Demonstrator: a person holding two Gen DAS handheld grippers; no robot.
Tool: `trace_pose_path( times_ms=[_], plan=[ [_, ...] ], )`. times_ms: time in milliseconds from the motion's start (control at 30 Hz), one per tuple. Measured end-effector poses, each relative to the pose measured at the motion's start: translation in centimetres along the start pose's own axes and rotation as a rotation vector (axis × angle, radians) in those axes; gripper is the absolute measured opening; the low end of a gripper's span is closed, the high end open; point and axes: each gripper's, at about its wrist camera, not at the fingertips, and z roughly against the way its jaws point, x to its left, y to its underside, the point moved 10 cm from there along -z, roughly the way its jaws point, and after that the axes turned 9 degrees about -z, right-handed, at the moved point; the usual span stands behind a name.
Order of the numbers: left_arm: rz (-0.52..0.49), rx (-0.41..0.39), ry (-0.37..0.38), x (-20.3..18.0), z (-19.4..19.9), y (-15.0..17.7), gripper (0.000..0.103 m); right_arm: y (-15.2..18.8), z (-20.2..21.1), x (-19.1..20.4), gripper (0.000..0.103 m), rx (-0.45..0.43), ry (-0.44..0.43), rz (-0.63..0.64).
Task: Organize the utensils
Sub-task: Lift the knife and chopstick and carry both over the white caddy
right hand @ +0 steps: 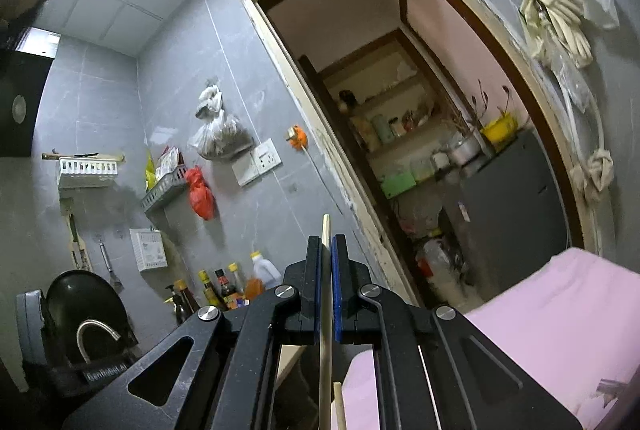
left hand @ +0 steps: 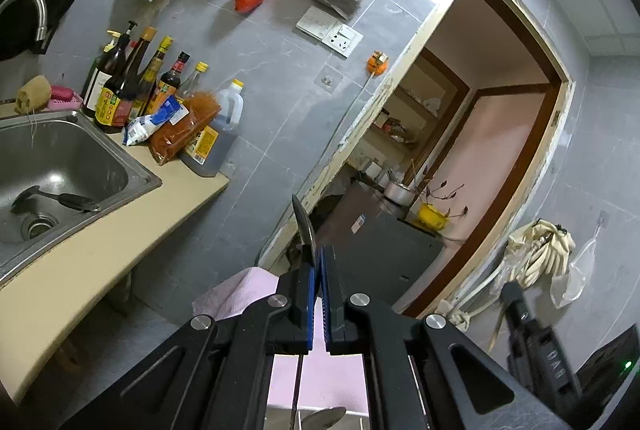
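Note:
In the left wrist view my left gripper (left hand: 319,254) is shut on a thin metal utensil (left hand: 305,226). Its flat dark end sticks up past the blue pads, and its stem runs back under the jaws. A spoon bowl (left hand: 324,418) shows below on the pink cloth (left hand: 236,294); I cannot tell whether it belongs to the held piece. In the right wrist view my right gripper (right hand: 327,242) is shut on a pale wooden chopstick (right hand: 326,230), with its tip just beyond the fingertips. The end of a second chopstick (right hand: 339,402) shows underneath. Both grippers are up in the air, facing the doorway.
A steel sink (left hand: 132,166) at the left holds a dark utensil (left hand: 60,200). Sauce bottles (left hand: 132,86) and packets crowd the counter corner. The open doorway (left hand: 480,134) lies ahead, with a dark cabinet (left hand: 384,250) inside. The pink cloth (right hand: 560,310) lies at the lower right. Wall racks (right hand: 88,170) hang on the tiles.

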Motion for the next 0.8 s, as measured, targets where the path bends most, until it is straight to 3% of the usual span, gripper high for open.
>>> trace_pose_path(
  times_ms=[367,800],
  plan=[
    [-0.018,0.007,-0.01,0.1,0.0,1.0,0.003,0.0,0.2,-0.5,0.004,0.009,0.017,0.006],
    [-0.003,-0.045,-0.013,0.6,0.8,-0.1,0.003,-0.9,1.2,-0.6,0.004,-0.066,0.041,0.033]
  ],
)
